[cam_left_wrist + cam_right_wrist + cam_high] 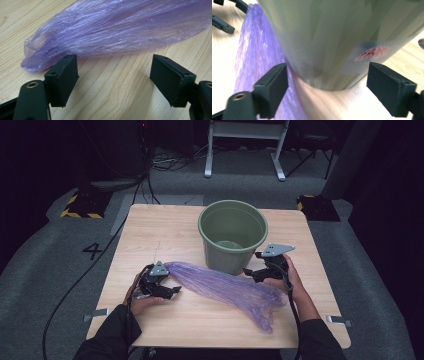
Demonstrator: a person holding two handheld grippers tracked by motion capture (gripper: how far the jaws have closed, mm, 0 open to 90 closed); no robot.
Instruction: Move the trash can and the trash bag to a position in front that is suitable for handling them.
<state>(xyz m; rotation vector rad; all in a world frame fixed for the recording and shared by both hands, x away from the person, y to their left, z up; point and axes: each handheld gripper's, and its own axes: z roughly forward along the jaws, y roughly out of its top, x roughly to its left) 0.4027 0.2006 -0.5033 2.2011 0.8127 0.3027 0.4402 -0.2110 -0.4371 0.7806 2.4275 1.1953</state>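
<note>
A crumpled purple plastic bag point(227, 287) lies stretched across the wooden table point(150, 235), from near my left hand toward the front right. My left gripper point(167, 287) stands open beside the bag's narrow end point(45, 55), with bare wood between its pads point(68, 75). A green bucket point(232, 235) stands upright at the table's middle back. My right gripper point(255, 270) is open at the bucket's base, with the bucket wall point(342, 37) close ahead and the bag point(257, 55) by its left pad point(274, 85).
Yellow and black striped blocks point(82, 205) sit on the grey floor at the table's far corners. A cable point(75, 290) trails left over the floor. A white frame point(245, 145) stands farther back. A white label point(372, 53) with red print is on the bucket.
</note>
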